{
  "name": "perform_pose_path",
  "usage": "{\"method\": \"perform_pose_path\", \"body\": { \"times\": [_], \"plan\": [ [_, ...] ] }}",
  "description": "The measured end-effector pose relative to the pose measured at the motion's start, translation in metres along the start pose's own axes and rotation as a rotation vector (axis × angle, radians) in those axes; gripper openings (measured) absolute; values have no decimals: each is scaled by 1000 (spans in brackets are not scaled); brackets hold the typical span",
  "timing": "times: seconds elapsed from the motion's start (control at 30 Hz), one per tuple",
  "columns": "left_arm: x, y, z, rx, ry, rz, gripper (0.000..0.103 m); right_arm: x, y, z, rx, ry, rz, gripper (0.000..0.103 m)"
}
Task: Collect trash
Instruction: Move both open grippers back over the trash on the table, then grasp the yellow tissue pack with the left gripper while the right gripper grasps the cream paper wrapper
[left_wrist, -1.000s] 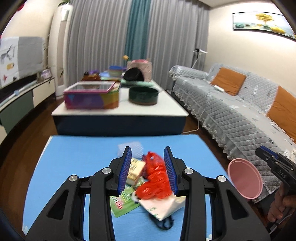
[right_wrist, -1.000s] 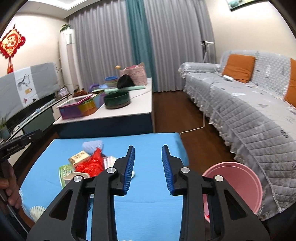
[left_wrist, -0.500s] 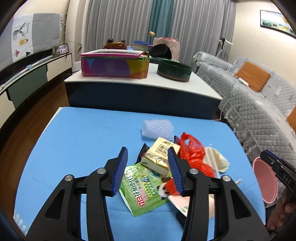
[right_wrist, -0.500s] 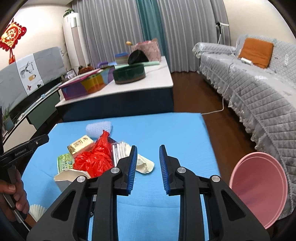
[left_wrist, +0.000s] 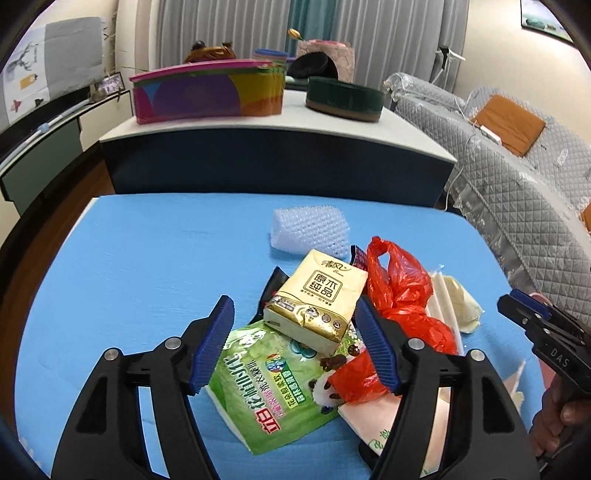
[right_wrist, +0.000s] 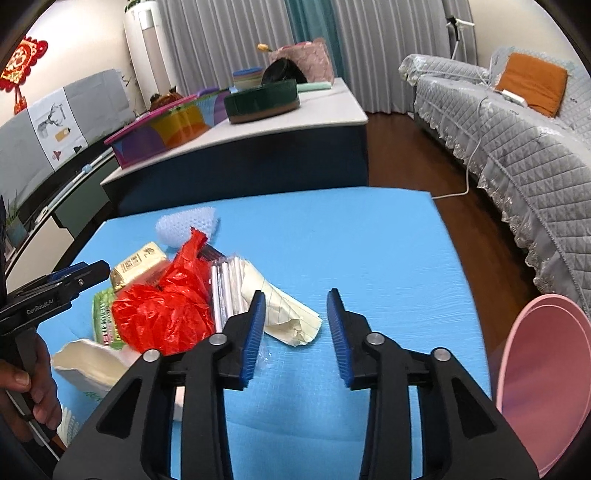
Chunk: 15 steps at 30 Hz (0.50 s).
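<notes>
Both grippers have come down closer to the trash pile on the blue counter (left_wrist: 147, 258). The left gripper (left_wrist: 295, 343) has just been opening wider, now straddling the yellow tissue pack (left_wrist: 317, 299). The right gripper (right_wrist: 295, 336) has opened slightly near the crumpled paper (right_wrist: 284, 314), clasping nothing.

Left wrist view: looks forward and downward along the left gripper (left_wrist: 295, 343), close over the pile of trash at lower centre; the right gripper (left_wrist: 517, 306) enters at the right edge.
Right wrist view: looks forward and downward along the right gripper (right_wrist: 295, 332), close over the blue mat (right_wrist: 369, 251); the left gripper (right_wrist: 81, 273) enters at the left edge.
Shared: blue mat (left_wrist: 147, 258), crumpled red plastic bag (left_wrist: 399, 284) (right_wrist: 162, 310), yellow tissue packet (left_wrist: 317, 295) (right_wrist: 136, 266), dark green round tin (left_wrist: 343, 98) (right_wrist: 262, 99), grey quilted sofa (left_wrist: 517, 184) (right_wrist: 517, 147).
Right wrist only: pink round bin (right_wrist: 543, 387), lower right.
</notes>
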<state>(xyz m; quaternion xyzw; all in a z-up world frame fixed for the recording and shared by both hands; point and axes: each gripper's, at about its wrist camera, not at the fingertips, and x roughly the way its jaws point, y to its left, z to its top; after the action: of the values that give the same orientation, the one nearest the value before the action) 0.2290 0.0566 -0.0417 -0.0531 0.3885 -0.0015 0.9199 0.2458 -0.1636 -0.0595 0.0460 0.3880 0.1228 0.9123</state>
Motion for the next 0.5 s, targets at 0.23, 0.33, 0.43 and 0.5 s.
{"method": "perform_pose_path", "body": {
  "times": [0.23,0.33,0.43,0.5],
  "plan": [
    [16,-6,0,24,43,-5,69,22,2,-5,-33,65,20,47],
    [22,-7,-2,26,64,0,69,28,2,-7,-42,85,25,47],
    [24,-8,-3,24,76,-6,69,32,5,-10,-67,101,29,44],
    [24,-8,-3,24,78,-11,69,33,6,-12,-77,112,36,34]
  ]
}}
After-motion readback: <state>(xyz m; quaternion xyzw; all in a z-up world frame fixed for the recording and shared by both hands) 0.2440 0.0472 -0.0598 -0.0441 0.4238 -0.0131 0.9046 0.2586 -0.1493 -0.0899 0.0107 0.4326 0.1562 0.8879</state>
